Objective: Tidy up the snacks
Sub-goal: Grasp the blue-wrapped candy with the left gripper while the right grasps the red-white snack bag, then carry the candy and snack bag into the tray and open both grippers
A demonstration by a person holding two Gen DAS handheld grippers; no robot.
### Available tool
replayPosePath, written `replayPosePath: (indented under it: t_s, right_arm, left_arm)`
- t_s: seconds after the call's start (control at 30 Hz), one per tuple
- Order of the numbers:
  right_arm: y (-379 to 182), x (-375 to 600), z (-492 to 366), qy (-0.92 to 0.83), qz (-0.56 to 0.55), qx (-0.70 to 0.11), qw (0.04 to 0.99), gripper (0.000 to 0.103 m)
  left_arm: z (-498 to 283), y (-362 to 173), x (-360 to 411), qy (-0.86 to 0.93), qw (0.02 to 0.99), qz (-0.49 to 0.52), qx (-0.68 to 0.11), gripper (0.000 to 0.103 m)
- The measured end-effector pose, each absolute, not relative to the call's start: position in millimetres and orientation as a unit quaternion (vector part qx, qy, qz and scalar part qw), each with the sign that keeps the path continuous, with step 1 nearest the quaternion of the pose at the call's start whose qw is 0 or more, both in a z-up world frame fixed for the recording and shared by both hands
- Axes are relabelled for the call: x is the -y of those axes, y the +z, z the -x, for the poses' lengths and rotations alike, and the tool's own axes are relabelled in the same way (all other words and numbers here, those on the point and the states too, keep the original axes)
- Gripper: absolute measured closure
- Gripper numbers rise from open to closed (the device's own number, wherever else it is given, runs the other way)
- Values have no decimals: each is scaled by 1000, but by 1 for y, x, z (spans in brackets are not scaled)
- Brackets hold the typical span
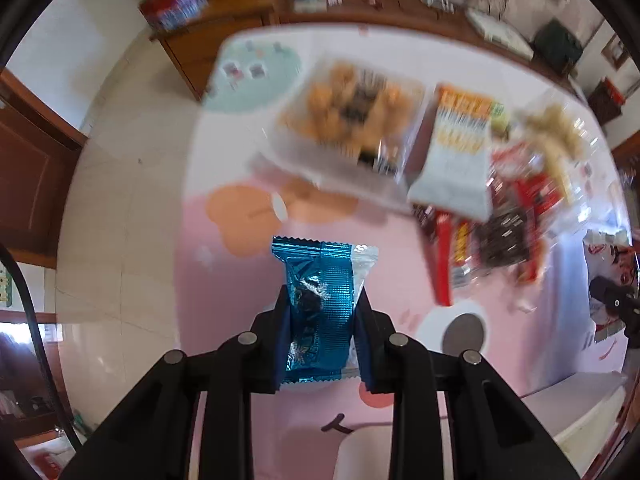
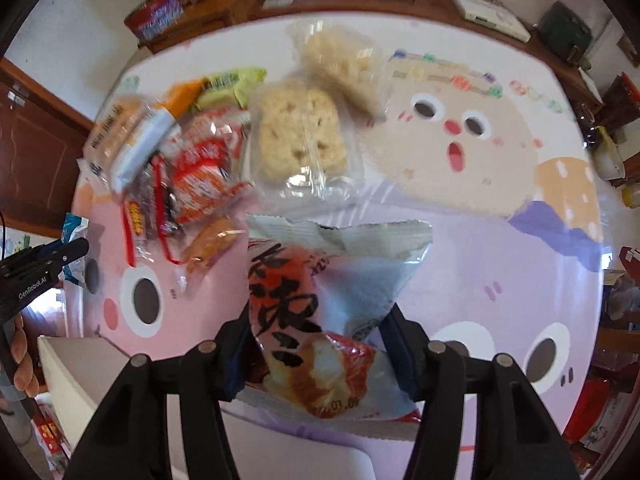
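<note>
My left gripper [image 1: 323,296] points down over the pink cartoon tablecloth [image 1: 224,288] and is shut on a blue foil snack packet [image 1: 316,256], its pads pressing both sides. It also shows at the left edge of the right wrist view as the left gripper [image 2: 60,256]. Over the lilac part of the cloth, my right gripper [image 2: 320,320] is shut on a white and red snack bag [image 2: 340,276] with black lettering. A heap of snacks lies beyond: a clear tray of orange pastries [image 1: 348,120], a white-orange packet [image 1: 456,148], red packets [image 2: 200,168] and two rice-cake packets [image 2: 300,140].
A white box [image 2: 72,364] stands at the table's near edge, between the two grippers. A wooden sideboard [image 1: 224,12] with a fruit bowl and boxes runs behind the table. Tiled floor [image 1: 120,200] lies to the left. A person's fingers [image 2: 22,356] hold the left gripper.
</note>
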State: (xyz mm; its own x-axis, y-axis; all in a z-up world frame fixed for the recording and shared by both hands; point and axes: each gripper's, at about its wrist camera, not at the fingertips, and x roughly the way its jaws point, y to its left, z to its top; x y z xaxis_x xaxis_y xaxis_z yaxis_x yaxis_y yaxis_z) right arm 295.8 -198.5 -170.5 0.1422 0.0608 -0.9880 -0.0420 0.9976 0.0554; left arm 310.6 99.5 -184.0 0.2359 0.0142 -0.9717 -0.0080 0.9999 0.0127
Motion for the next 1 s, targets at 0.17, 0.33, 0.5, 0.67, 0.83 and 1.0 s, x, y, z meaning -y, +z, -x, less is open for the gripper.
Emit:
replayPosePath:
  t_s: [0.17, 0.33, 0.5, 0.67, 0.83, 1.0]
  right_arm:
    - [-117, 209, -271, 28, -34, -608, 793, 46]
    - [-55, 208, -232, 32, -46, -556, 829, 46]
    - [-8, 195, -186, 41, -39, -507, 860, 46]
    - [26, 186, -135, 65, -40, -464, 883, 45]
    - [41, 178, -83, 86, -62, -422, 900, 45]
    - [32, 170, -35, 93, -74, -397, 910, 45]
  left_arm:
    - [-270, -110, -87, 8, 835, -13, -550, 77]
    - [-220, -43, -77, -6, 870, -30, -492, 77]
    - [-167, 11, -60, -27, 894, -34, -446, 77]
    - [-107, 45, -41, -46, 912, -30, -406, 77]
    - [-56, 52, -26, -59, 924, -19, -378, 77]
    - [-23, 34, -23, -63, 924, 8, -377, 77]
